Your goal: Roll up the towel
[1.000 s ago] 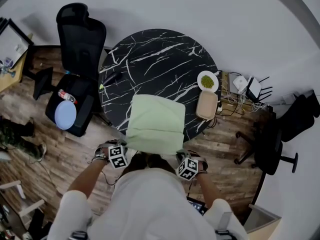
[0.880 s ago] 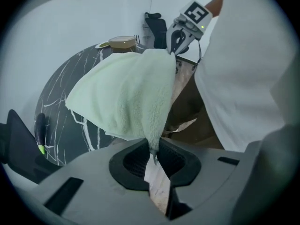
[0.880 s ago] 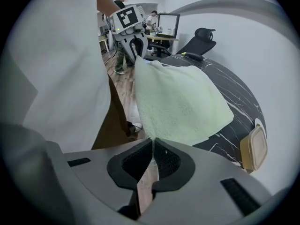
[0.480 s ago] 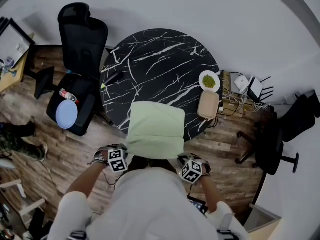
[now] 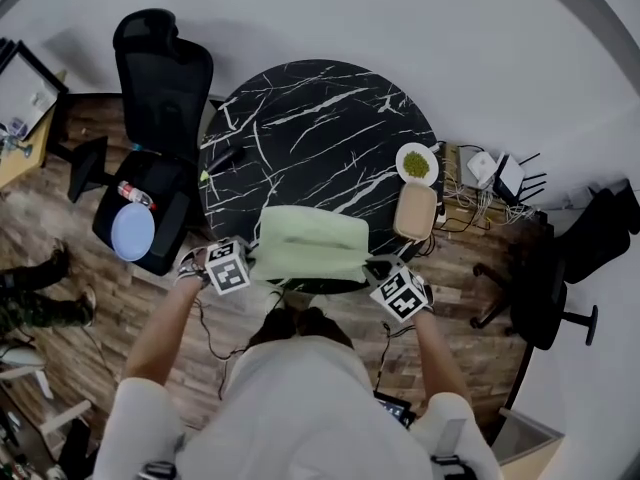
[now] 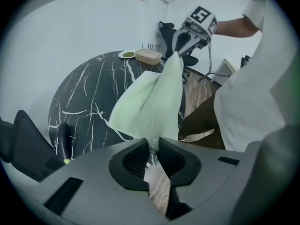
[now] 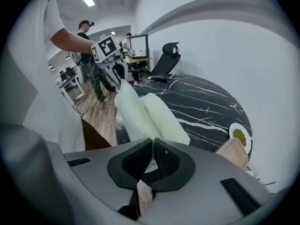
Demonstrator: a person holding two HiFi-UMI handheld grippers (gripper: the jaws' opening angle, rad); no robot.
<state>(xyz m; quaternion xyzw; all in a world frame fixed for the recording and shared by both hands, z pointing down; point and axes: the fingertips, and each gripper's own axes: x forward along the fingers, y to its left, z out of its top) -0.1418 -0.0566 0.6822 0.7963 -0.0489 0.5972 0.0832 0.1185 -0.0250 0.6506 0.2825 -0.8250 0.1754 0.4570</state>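
Observation:
A pale green towel lies at the near edge of the round black marble table, its near edge lifted off the table. My left gripper is shut on the towel's near left corner; the cloth runs out from between its jaws. On the other side my right gripper is shut on the near right corner, with the towel stretching away from it. The near hem hangs taut between the two grippers, and the far part rests folded on the table.
A white plate of green food and a tan lidded box sit at the table's right edge. A dark eggplant lies at its left edge. A black office chair stands to the left, another chair to the right.
Both grippers have risen and moved forward to the table's edge, lifting the towel's near edge. The towel, which hung over the near edge, now looks shorter and bunched on the table.

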